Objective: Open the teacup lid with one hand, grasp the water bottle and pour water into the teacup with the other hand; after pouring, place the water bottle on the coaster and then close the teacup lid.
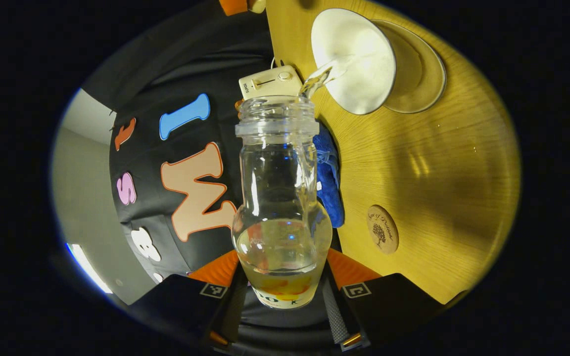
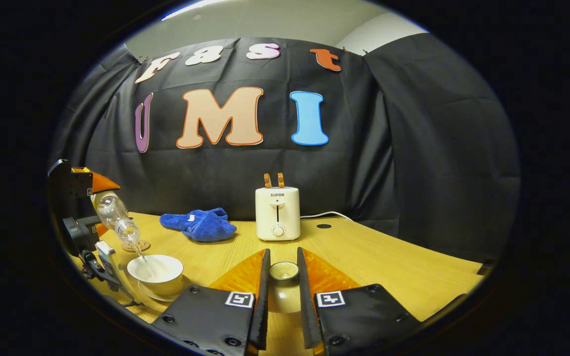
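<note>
Your left claw (image 1: pixel 285 291) is grasping the water bottle (image 1: pixel 281 198): both fingers press on its lower body, one on each side, and the bottle is tipped so that its open mouth points toward the teacup (image 1: pixel 353 60). A thin stream of water (image 1: pixel 320 79) runs from the mouth into the white cup, and some water remains in the lower part of the bottle. The teacup stands on its saucer (image 1: pixel 419 74) on the wooden bench (image 1: pixel 438 168), with no lid on it. The round wooden coaster (image 1: pixel 382 229) lies flat on the bench, well apart from the cup, and nothing stands on it. In the left gripper view a blue cloth (image 1: pixel 328 178) lies behind the bottle, and a white toaster (image 1: pixel 270 82) shows just beside the bottle mouth. Your right claw (image 2: pixel 283 282) is clenched on the teacup lid (image 2: pixel 284 271): the two fingers are close together and hold the small round lid between them, above the bench (image 2: pixel 389 262); I cannot tell if the lid touches the surface. In the right gripper view you see your left claw (image 2: pixel 98 198) at the far left with the tilted bottle (image 2: pixel 117 217), and the stream falls into the teacup (image 2: pixel 155 273) on its saucer (image 2: pixel 161 295). The coaster (image 2: pixel 136 245) lies just behind the cup there. The blue cloth (image 2: pixel 199 225) and the toaster (image 2: pixel 277 212), with two slices of bread (image 2: pixel 274 180) in its slots, stand near the back of the bench.
</note>
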Tool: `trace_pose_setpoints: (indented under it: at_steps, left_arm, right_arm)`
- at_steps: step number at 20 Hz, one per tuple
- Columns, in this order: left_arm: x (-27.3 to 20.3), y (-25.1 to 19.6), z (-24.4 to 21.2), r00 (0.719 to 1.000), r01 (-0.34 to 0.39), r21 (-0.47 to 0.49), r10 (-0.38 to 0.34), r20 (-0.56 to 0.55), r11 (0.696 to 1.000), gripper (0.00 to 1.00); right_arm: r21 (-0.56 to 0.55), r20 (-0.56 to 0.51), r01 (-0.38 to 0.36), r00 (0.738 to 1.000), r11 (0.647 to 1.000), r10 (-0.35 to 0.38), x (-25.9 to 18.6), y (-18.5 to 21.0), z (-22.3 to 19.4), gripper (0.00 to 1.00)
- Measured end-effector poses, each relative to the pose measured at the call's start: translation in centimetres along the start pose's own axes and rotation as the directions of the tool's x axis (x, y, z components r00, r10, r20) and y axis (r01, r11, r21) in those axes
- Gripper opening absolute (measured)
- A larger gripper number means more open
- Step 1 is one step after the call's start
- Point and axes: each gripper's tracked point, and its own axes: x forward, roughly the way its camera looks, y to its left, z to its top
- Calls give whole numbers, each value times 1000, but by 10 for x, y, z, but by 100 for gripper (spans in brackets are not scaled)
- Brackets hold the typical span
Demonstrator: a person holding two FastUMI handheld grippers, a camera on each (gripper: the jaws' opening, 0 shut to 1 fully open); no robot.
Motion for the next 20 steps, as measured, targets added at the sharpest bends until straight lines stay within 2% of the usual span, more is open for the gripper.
trace_pose_setpoints:
  at_steps: [7, 20]
  left_arm:
    - [-1, 30, 6, 998, -59, 59, 58, 22, 997, 68]
    - [2, 47, 6, 995, -95, 115, 92, 30, 989, 68]
  right_arm:
    - [0, -1, 5, 1000, 1000, -5, 0, -1, 0, 32]
    - [-1, -1, 5, 1000, 1000, -5, 0, -1, 1, 32]
